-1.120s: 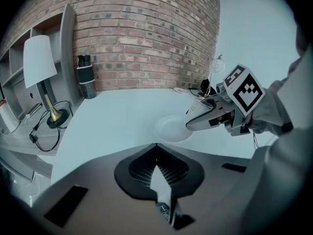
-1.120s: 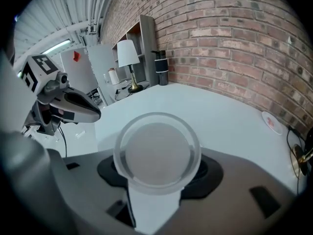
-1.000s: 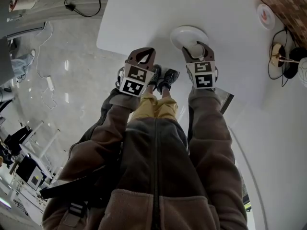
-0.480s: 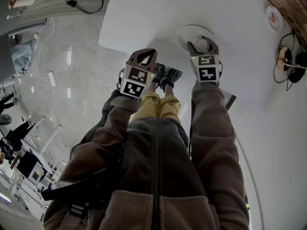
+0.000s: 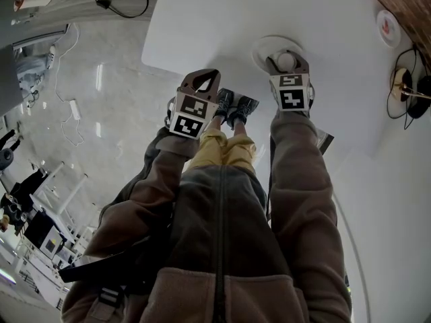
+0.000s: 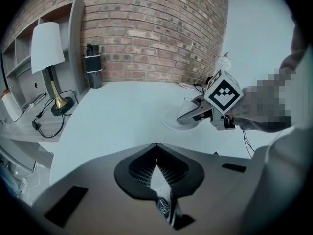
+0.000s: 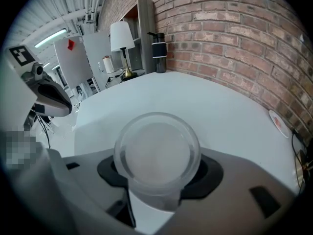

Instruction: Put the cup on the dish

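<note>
A clear plastic cup (image 7: 157, 151) sits between the jaws of my right gripper (image 7: 159, 180), which is shut on it, with the cup's open mouth facing the camera. In the head view the cup (image 5: 286, 60) hangs over the near part of the round white dish (image 5: 267, 46) on the white table. I cannot tell whether the cup touches the dish. From the left gripper view, the right gripper (image 6: 195, 112) reaches over the dish (image 6: 168, 124). My left gripper (image 5: 202, 81) is shut and empty, held off the table's near edge.
A white lamp (image 6: 49, 62) and a black bottle (image 6: 94, 65) stand at the far side by the brick wall. A small white disc with a red mark (image 5: 388, 24) lies to the right. Cables and headphones (image 5: 411, 86) hang past the table's right edge.
My right gripper has carried the cup a little farther over the dish, from its near rim toward its middle. The left gripper has stayed where it was.
</note>
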The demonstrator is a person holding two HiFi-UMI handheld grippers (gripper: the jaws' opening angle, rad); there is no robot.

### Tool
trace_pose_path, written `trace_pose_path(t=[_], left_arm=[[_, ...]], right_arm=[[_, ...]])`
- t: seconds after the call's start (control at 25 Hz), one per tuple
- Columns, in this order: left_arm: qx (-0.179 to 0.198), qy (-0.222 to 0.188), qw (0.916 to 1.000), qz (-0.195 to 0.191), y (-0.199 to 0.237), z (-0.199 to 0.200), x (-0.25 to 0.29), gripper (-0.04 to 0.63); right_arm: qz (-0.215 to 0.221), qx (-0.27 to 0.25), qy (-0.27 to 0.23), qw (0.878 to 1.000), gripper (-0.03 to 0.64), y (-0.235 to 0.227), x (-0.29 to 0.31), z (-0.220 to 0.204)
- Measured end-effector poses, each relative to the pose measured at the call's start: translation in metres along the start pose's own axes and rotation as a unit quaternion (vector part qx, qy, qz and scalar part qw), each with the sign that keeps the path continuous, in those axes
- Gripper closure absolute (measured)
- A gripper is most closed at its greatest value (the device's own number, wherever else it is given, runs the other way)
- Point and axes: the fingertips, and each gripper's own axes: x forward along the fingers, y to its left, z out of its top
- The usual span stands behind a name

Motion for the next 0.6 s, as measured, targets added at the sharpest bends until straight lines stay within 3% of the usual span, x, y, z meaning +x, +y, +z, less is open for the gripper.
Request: trace_pose_path(t=[0.36,0.52,0.6], left_arm=[[-0.002,0.001,1.0,0.003,0.002,-0.004,-0.003,0.589],[0.001,-0.003,1.0,0.004,0.0,-0.003,-0.007,0.589],[0.002,-0.007,1.0,0.006,0.0,-0.002,-0.01,0.589]], right_arm=[[0.005,-0.001,-0.016,1.0,0.362,0.002,0.002,0.002],[0.006,0.0,-0.05,0.999,0.36,-0.001,-0.004,0.006],[0.007,0.0,-0.062,0.998,0.295,-0.001,-0.014,0.009]])
